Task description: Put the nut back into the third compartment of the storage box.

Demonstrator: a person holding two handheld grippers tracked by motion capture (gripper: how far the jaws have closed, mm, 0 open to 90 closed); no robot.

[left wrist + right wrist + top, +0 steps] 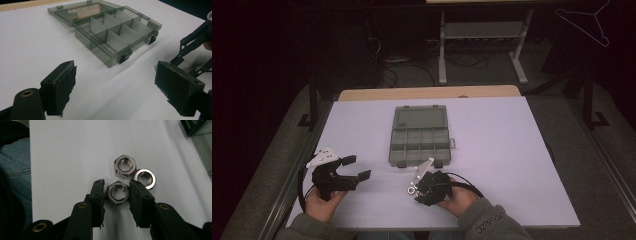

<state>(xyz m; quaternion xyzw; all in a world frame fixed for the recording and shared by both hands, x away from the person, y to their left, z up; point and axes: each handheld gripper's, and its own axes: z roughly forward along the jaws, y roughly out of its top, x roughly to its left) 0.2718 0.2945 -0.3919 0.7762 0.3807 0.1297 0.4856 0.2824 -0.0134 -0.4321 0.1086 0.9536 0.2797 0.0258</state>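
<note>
Fingers of my right gripper (pixel 116 192) clamp the nearest nut (pixel 118 193) on the table (pixel 70 157); my left gripper (pixel 115 85) gapes wide, empty.

1. In the high view, the right gripper (pixel 413 188) points down at the table, so its jaws and whatever lies under them are hidden by its own black body.
2. In the right gripper view, the compartment box (pixel 203 135) is cut off by the right edge; one dark latch and a strip of wall appear.
3. In the left gripper view, the right gripper (pixel 197 47) is cut off by the right edge; its linkage bars show.
4. In the high view, both forearms are cut off by the bottom edge.
</note>
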